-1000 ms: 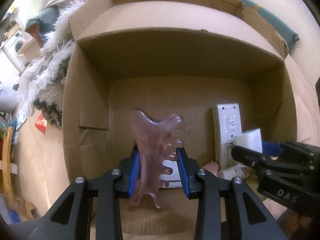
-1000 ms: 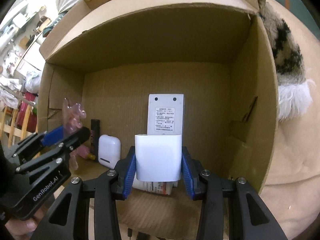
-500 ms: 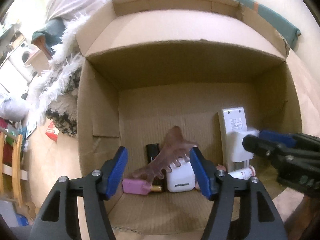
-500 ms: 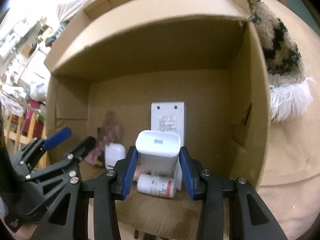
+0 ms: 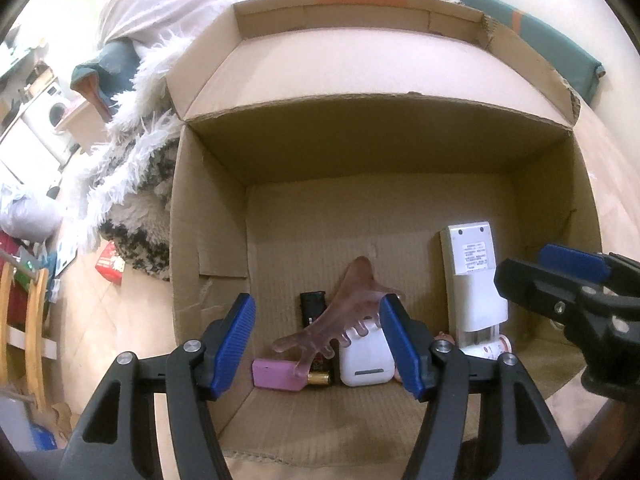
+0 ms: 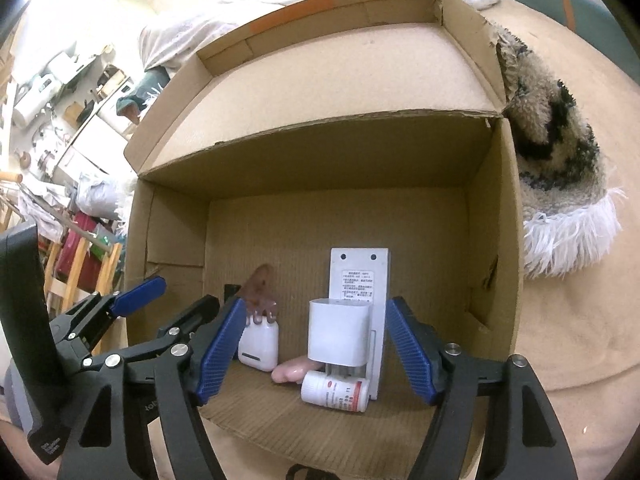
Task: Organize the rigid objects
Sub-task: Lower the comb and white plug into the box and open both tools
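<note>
Cardboard box [image 5: 208, 240] holds everything. Left view alone shows pink comb [image 5: 344, 320] across a pink case [image 5: 276, 374]; right view alone shows white charger [image 6: 338, 330] resting above a pill bottle [image 6: 334, 392]. Left tongs [image 5: 320, 348] gape empty; right tongs [image 6: 312, 352], just opening, grip nothing.

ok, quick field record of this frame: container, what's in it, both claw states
container: open brown cardboard box
left claw: open, jaws have just been opening, nothing pressed
right claw: open, jaws have just been opening, pads clear of the white rounded block
translucent pink comb-shaped scraper: lying across the white rounded case and pink rectangular block
white rounded block: on the white flat remote-like device
white pill bottle with red label: on its side
</note>
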A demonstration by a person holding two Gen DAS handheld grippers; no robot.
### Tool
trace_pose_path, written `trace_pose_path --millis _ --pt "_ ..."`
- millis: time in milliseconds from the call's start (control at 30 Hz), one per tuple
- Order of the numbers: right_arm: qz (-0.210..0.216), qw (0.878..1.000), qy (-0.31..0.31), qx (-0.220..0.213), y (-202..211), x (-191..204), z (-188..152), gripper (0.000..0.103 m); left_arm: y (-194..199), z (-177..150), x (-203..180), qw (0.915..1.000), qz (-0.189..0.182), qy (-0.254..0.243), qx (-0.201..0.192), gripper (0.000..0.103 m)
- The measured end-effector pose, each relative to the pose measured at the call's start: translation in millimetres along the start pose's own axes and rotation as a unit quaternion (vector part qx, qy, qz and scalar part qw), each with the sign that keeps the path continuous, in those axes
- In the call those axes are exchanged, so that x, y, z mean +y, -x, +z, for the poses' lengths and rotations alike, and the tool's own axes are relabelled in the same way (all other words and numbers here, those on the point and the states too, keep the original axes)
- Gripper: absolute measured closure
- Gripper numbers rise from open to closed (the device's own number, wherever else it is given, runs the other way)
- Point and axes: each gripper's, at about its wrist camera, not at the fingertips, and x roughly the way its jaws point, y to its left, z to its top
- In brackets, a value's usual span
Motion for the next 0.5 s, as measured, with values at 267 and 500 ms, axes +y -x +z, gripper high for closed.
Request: trace_pose_path --millis 267,500 --pt "-0.002 1.0 -0.001 -0.012 7 2 -1 0.027 13 2 5 0.9997 -0.019 0.009 -0.013 0.042" --pt "-0.009 1.0 0.0 -0.024 19 1 -4 0.027 30 4 9 0.9994 -0.017 0.013 -0.027 0.042"
